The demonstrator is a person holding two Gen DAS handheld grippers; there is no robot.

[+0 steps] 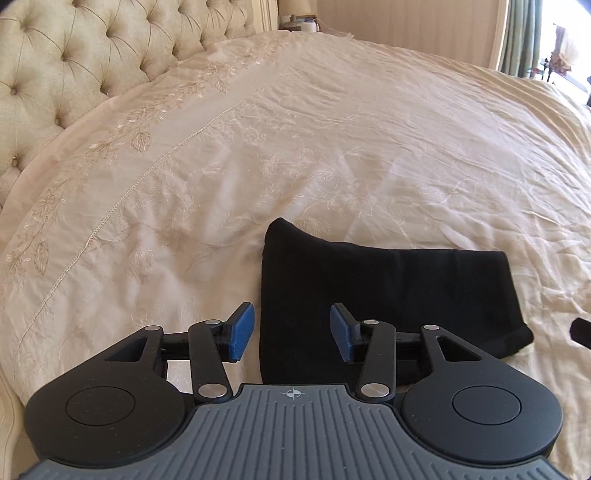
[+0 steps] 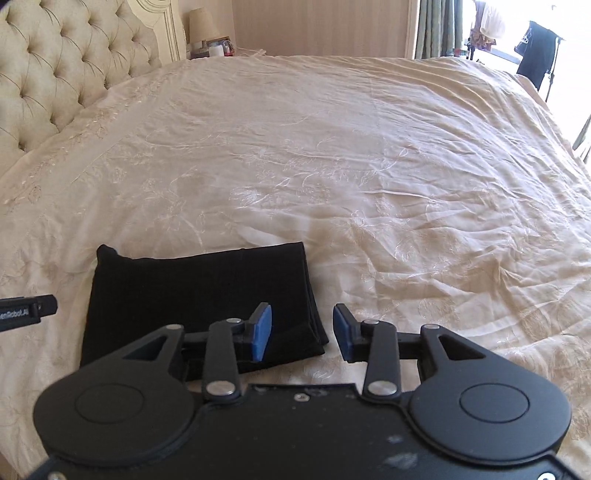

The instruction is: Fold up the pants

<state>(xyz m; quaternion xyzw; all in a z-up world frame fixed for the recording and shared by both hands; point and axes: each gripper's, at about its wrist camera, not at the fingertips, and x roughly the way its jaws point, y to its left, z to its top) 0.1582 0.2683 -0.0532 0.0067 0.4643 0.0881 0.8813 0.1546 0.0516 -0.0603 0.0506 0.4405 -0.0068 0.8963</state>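
Observation:
Black pants [image 1: 384, 295] lie folded into a compact rectangle on the cream embroidered bedspread [image 1: 332, 129]. My left gripper [image 1: 292, 330] hovers above the bundle's left edge, open, with nothing between its blue pads. In the right wrist view the same folded pants [image 2: 199, 291] sit at the lower left. Above their right corner hangs my right gripper [image 2: 302, 334], open and holding nothing. A tip of the left gripper [image 2: 27, 309] pokes in from the left edge of that view, and a dark tip of the right one [image 1: 581, 330] shows at the right edge of the left wrist view.
A tufted cream headboard [image 1: 74, 62] runs along the left. A nightstand with a lamp [image 2: 203, 26] stands past it. Curtains [image 2: 436, 26] and a dark garment on a stand [image 2: 535, 51] are at the far right by a bright window. Wide bedspread [image 2: 369, 166] stretches beyond the pants.

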